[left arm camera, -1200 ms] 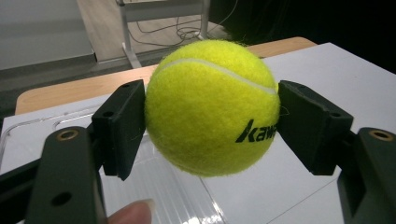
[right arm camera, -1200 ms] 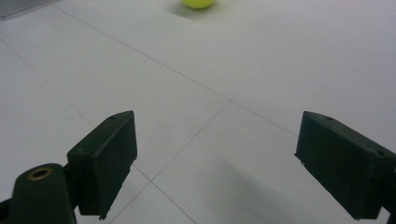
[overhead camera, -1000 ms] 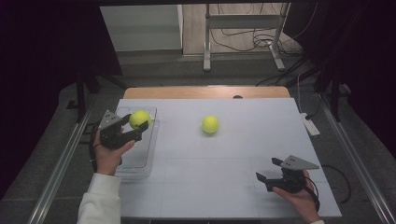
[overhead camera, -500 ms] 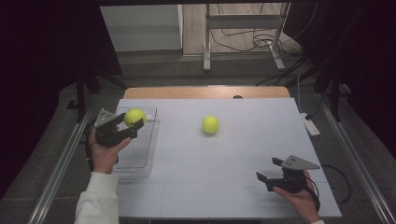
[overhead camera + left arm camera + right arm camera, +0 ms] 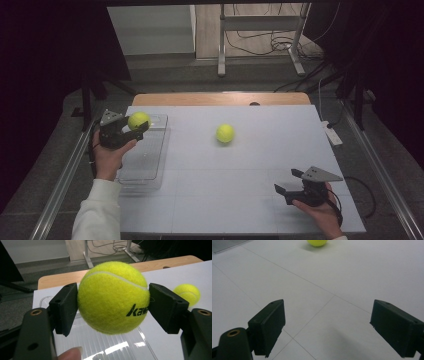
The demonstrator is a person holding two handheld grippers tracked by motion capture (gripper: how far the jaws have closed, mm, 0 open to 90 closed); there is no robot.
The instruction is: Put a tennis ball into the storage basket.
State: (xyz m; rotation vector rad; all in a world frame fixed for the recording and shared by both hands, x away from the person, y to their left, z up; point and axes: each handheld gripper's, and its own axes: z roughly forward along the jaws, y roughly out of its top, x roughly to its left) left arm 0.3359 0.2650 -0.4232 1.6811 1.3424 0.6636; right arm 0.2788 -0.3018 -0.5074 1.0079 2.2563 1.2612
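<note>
L hand-held gripper (image 5: 131, 131) clamps tennis ball (image 5: 138, 120) over clear bin (image 5: 150, 165).

Black lettering "kaw", cut off by a gripper pad, is printed on the yellow ball (image 5: 113, 297). No other text, number or sign can be read.

Left gripper (image 5: 131, 131): black body, blocky matte jaw pads, brass-ringed screw holes behind them, grey three-cornered plate on top. Right gripper (image 5: 291, 181): same build, same grey plate, black cable trailing behind it. Left arm wears a white sleeve (image 5: 97, 212).
</note>
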